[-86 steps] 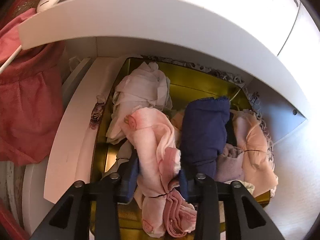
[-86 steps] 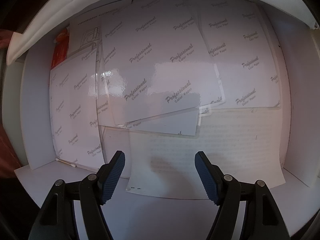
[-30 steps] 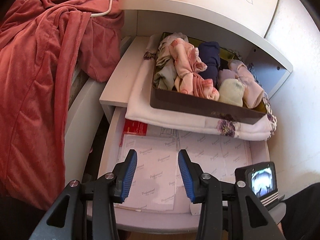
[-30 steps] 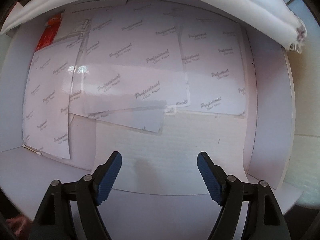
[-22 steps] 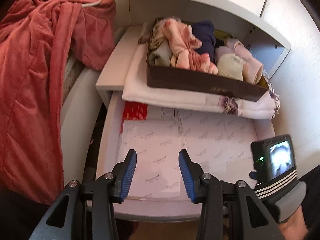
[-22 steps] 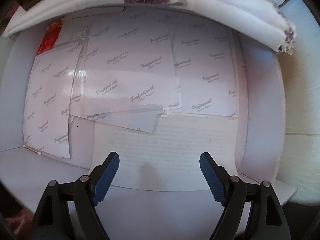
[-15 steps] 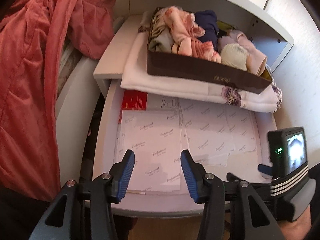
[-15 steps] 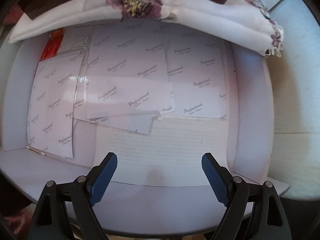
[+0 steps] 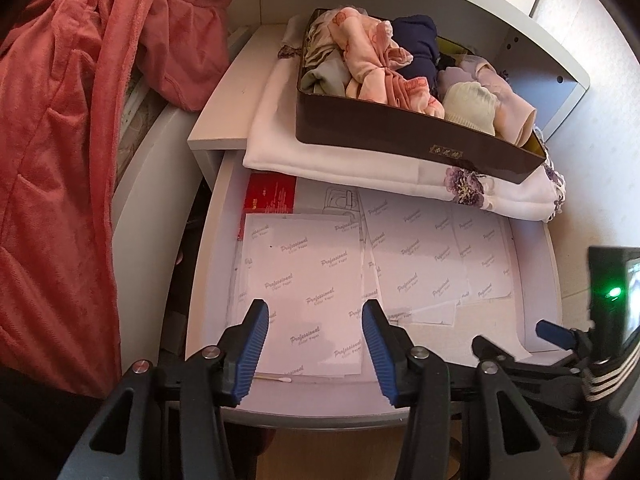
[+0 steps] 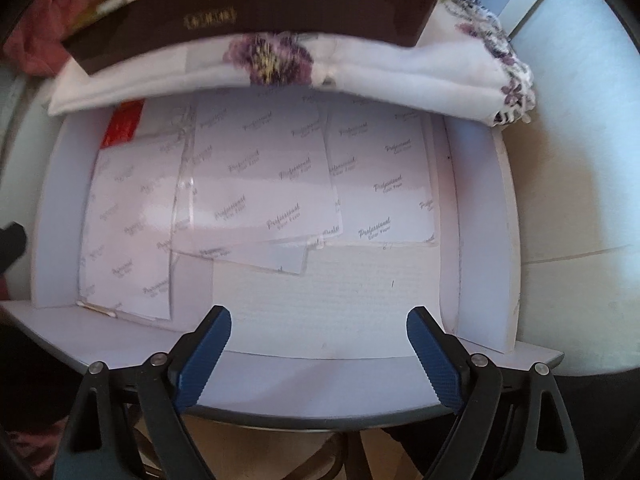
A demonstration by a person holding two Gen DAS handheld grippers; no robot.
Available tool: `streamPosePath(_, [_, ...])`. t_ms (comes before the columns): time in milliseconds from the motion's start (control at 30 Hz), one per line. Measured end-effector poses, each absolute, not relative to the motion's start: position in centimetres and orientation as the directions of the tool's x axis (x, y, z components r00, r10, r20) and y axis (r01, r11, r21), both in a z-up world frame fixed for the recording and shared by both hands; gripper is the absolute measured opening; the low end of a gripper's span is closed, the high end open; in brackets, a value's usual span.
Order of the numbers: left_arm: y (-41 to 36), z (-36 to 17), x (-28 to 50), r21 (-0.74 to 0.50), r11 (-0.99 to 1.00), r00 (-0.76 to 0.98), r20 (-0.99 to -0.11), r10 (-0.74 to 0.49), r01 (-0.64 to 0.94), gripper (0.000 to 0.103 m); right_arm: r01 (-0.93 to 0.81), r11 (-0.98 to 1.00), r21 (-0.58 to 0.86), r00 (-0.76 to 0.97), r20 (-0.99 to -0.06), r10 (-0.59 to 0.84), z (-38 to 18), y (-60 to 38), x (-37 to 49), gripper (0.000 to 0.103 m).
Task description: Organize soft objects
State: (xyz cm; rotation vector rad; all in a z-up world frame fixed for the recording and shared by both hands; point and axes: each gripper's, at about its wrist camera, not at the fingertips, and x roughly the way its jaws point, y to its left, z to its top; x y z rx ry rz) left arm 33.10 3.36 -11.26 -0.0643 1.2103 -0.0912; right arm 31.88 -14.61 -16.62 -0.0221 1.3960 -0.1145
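Since the earlier frames both grippers had drawn back and up from the shelf, so that the whole open drawer [image 9: 536, 280] and the box [image 9: 400, 128] above it came into view; the left gripper [image 9: 314, 344] had let go of the pink bundle [image 9: 372, 60], which now lay in the box.

The red robe [image 9: 60, 140] hung at the left, plush and heavy-looking, likely to sag if taken by one fold. The white embroidered cloth [image 9: 340, 160] lay folded under the box, its flowered edge overhanging the drawer; thin, limp stuff. The box was stiff, dark and glossy, packed with rolled soft garments: pink, navy [image 9: 416, 40], cream [image 9: 468, 104]. These looked light and squashy, and would best be pinched across the thick middle of a roll. Glossy printed paper sheets [image 10: 260, 184] lined the drawer, slippery and flat.

The left gripper stood parted and empty. The right gripper [image 10: 318, 356] was widening, nothing between its fingers.
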Motion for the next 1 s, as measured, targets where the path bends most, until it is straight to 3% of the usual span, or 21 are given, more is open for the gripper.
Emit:
streamPosePath(467, [3.3, -7.5, 31.6, -0.136, 0.99, 0.461, -0.877, -0.139, 0.039, 0.05, 0.109, 0.993, -0.055, 0.378, -0.921, -0.092, -10.5, -14.7, 31.3, 0.09])
streamPosePath(667, [3.9, -3.8, 29.8, -0.152, 0.988, 0.579, -0.802, -0.146, 0.038, 0.055, 0.083, 0.993, -0.079, 0.544, -0.832, -0.111, -5.1, -13.6, 29.5, 0.092])
streamPosePath(800, [3.8, -0.9, 28.3, -0.142, 0.988, 0.652, -0.744, -0.146, 0.058, 0.055, 0.075, 0.991, -0.114, 0.654, -0.744, -0.135, -0.9, -12.8, 27.4, 0.103])
streamPosePath(1000, [3.7, 3.6, 25.8, -0.136, 0.987, 0.726, -0.67, -0.157, 0.087, 0.055, 0.08, 0.99, -0.113, 0.744, -0.655, -0.135, 4.4, -12.1, 24.5, 0.103])
